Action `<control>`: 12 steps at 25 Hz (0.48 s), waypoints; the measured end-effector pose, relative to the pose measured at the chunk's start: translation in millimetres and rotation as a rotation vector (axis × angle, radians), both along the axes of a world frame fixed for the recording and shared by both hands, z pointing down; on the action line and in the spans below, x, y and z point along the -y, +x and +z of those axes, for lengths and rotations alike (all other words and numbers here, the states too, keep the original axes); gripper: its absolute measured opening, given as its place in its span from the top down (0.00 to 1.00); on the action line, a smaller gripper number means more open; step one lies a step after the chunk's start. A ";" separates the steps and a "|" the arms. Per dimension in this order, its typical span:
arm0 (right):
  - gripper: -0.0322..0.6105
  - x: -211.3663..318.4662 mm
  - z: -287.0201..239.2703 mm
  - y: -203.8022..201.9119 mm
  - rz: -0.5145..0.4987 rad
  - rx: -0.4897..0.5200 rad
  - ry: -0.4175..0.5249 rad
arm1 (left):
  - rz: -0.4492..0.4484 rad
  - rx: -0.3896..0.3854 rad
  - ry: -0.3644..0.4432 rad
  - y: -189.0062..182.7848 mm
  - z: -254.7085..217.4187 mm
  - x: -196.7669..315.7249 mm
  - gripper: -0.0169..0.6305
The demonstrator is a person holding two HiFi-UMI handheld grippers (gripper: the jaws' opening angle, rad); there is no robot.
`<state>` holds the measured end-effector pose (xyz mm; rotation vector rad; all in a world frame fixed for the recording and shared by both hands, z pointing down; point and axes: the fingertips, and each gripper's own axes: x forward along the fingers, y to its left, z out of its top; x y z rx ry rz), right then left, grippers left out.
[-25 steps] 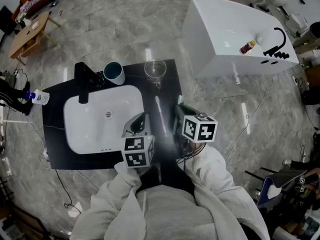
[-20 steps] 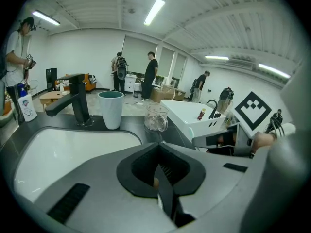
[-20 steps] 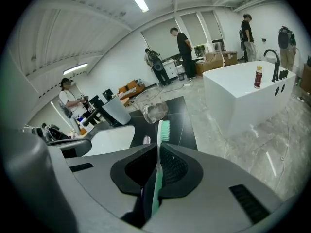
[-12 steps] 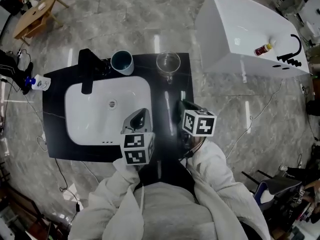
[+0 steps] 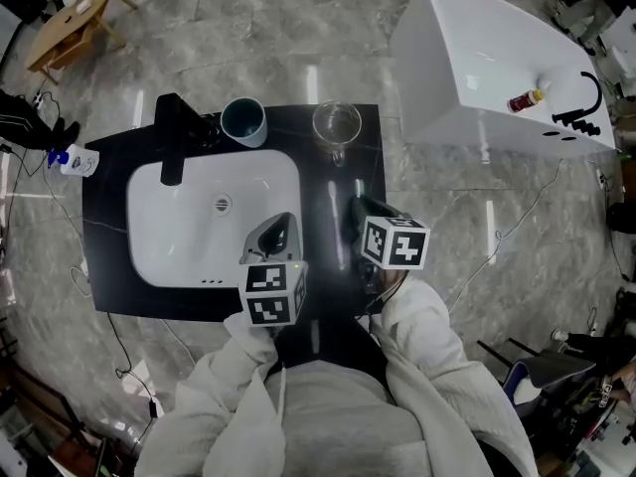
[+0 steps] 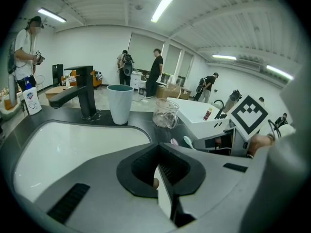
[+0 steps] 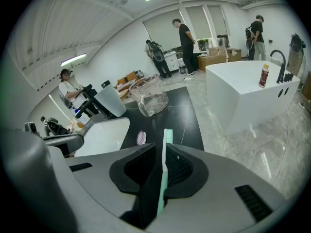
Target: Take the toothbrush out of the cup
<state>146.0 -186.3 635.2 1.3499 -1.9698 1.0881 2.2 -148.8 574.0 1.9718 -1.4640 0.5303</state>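
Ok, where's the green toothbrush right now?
The green toothbrush is clamped in the right gripper, over the black counter right of the sink, with the glass cup ahead of it.

Left gripper (image 6: 158, 171): jaws together.
Sink (image 6: 73, 149): white basin, set in the black desk (image 6: 141, 124).
Faucet (image 6: 80, 93): black, upright behind the sink.
Cup (image 6: 120, 104): pale, upright, just beside the faucet.
Glass mug (image 6: 166, 113): clear, right of the cup.
Right gripper (image 6: 210, 141): at right, toothbrush (image 6: 188, 141) head projecting.
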 end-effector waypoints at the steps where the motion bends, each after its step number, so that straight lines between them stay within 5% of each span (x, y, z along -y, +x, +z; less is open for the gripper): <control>1: 0.89 -0.3 -1.5 -0.6 0.002 0.012 0.003 | 0.001 -0.001 0.001 0.7 -0.2 -0.5 0.98; 12: 0.88 -8.6 -9.9 7.1 0.032 0.013 0.020 | 0.009 -0.008 0.013 3.6 -5.3 -5.1 0.98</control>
